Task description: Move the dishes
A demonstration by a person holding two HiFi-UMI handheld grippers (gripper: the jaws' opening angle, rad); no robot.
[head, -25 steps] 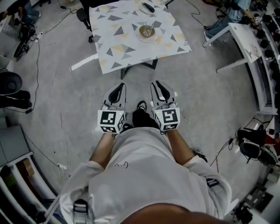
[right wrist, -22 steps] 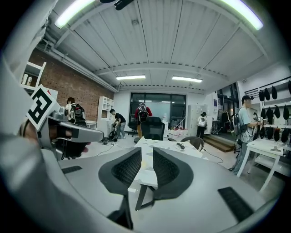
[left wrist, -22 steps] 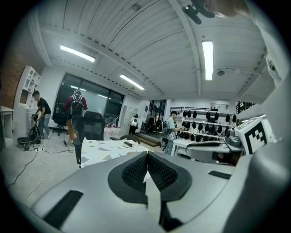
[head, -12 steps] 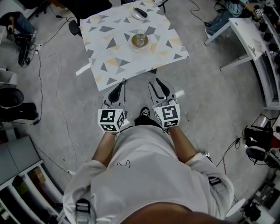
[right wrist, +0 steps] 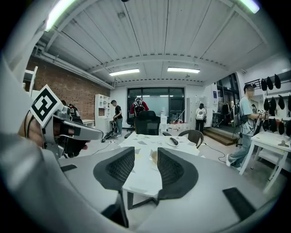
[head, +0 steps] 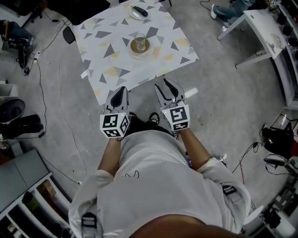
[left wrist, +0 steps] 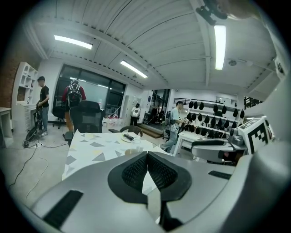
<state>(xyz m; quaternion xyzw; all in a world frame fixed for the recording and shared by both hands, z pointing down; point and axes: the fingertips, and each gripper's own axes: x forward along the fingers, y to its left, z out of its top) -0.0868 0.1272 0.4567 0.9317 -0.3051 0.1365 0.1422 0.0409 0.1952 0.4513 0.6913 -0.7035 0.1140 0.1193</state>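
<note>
Head view first: the bench [head: 107,46] with its triangle-patterned top now sits right ahead of both tools. A second ago it was well up the floor, so I've been walking in and the approach is nearly done. The left tool [head: 119,92] and right tool [head: 168,86] hang side by side at the bench's near edge, neither over the dishes yet. A glass [head: 139,39] stands on a saucer [head: 139,47] about mid-bench. A plate [head: 138,12] with a dark oblong thing [head: 140,11] on it lies at the far edge. Nothing has been touched.

Left gripper view: the jaws are clenched, pads pressed together with nothing between them. Past them I see the bench top and the far plate [left wrist: 128,137]. The glass is mostly hidden behind the jaw.

Right gripper view: the jaws stand apart, released and empty. The bench's near corner shows through the gap, and the saucer's rim [right wrist: 153,157] peeks just inside the right pad. The plate [right wrist: 173,142] lies further back. So this tool is lined up roughly on the glass and saucer.

My read is that moving the dishes hasn't started. I'd say the left tool must open before it can take anything, and the glass may tip if the saucer is lifted unevenly.
</note>
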